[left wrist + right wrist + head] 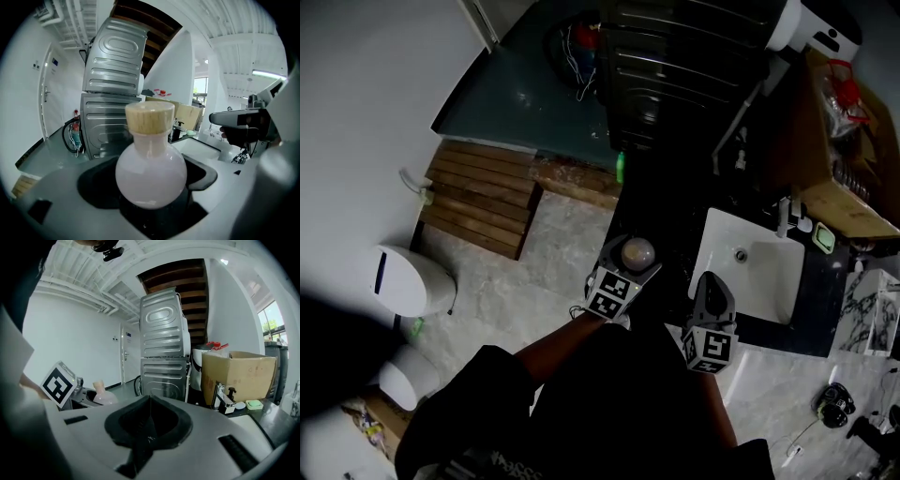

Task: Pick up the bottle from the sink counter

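A round pale pink bottle with a wooden stopper sits upright between the jaws of my left gripper, which is shut on it. In the head view the bottle is held in the air left of the white sink, over the dark counter. My right gripper is shut with nothing in it; in the head view this gripper hovers by the sink's left rim. From the right gripper view the bottle shows at the left beside the left gripper's marker cube.
Stacked grey washing machines stand ahead. A faucet, a green soap dish and a cardboard box are behind the sink. A wooden slat mat and a white toilet are on the floor at left.
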